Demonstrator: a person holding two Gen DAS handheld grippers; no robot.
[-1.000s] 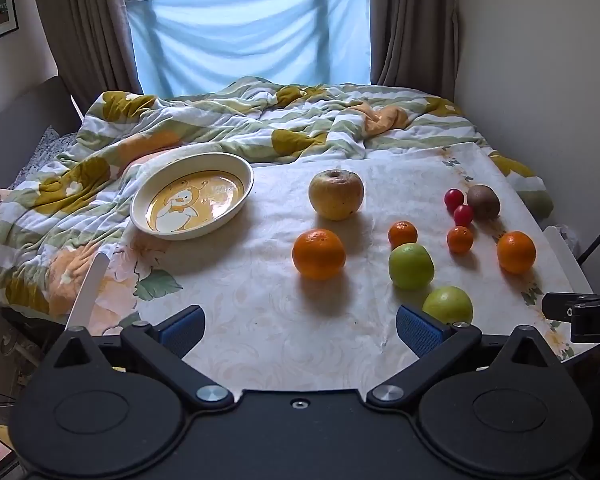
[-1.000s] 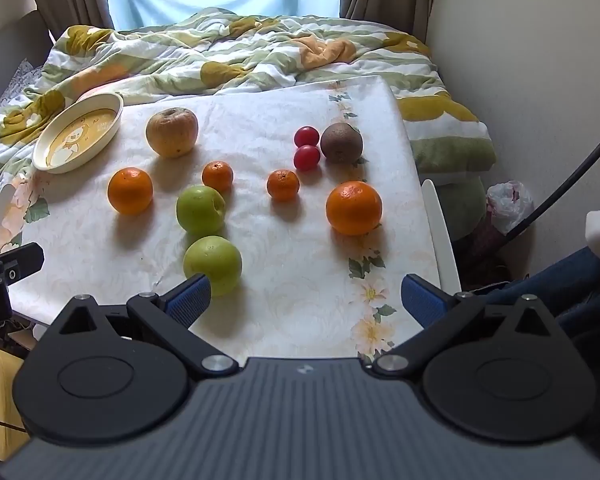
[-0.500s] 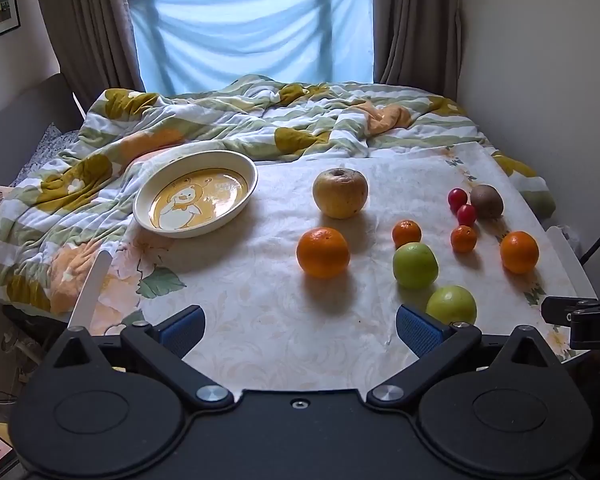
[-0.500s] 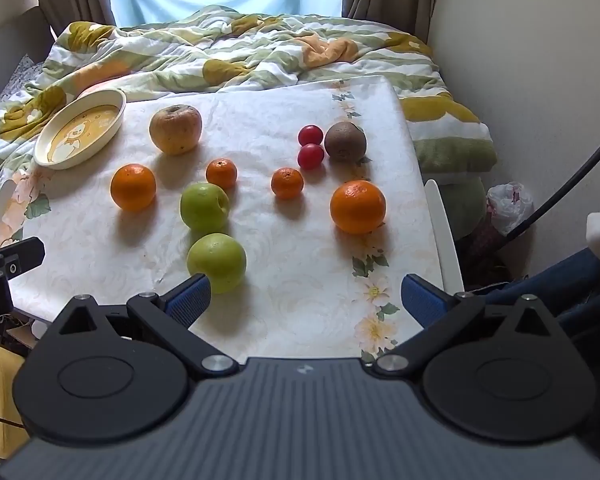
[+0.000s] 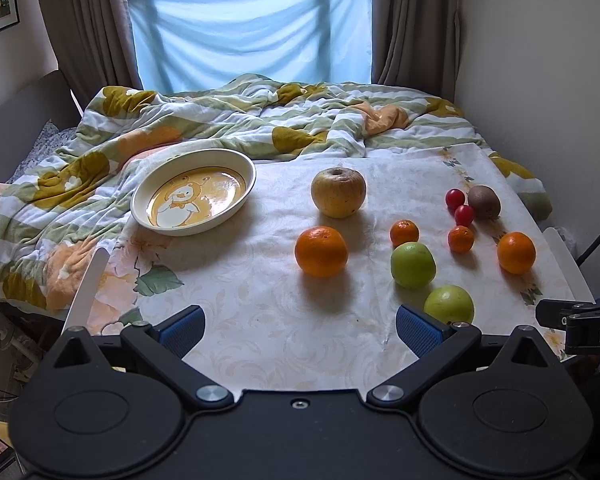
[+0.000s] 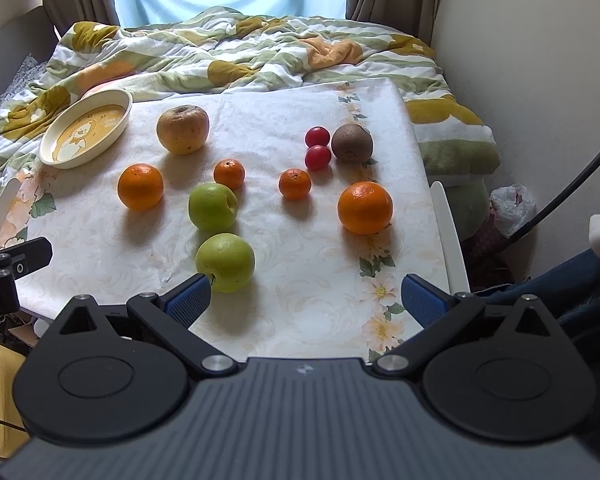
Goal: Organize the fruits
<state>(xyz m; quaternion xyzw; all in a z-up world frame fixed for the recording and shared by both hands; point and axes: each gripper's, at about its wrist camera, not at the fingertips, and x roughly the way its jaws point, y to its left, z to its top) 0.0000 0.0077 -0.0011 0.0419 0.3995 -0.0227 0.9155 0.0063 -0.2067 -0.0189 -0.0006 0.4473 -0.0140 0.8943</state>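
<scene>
Fruits lie on a white floral table cover (image 5: 260, 312): a yellow-brown apple (image 5: 338, 193) (image 6: 183, 129), two large oranges (image 5: 321, 251) (image 6: 365, 207), two green apples (image 5: 413, 265) (image 6: 225, 262), two small tangerines (image 5: 404, 233) (image 6: 295, 184), two red cherry tomatoes (image 6: 318, 147) and a kiwi (image 5: 483, 201) (image 6: 352, 142). An empty yellow duck dish (image 5: 194, 192) (image 6: 87, 134) sits at the far left. My left gripper (image 5: 300, 326) is open and empty over the near edge. My right gripper (image 6: 306, 302) is open and empty, its left finger just in front of the near green apple.
A rumpled green and yellow quilt (image 5: 260, 120) covers the bed behind the table. A wall runs along the right. A black cable (image 6: 572, 184) and a plastic bag (image 6: 512, 204) are off the table's right side. The other gripper's body shows at the edge of each view.
Both grippers have moved slightly forward toward the fruits. The fruits and the dish have not moved. Both grippers stay open.
</scene>
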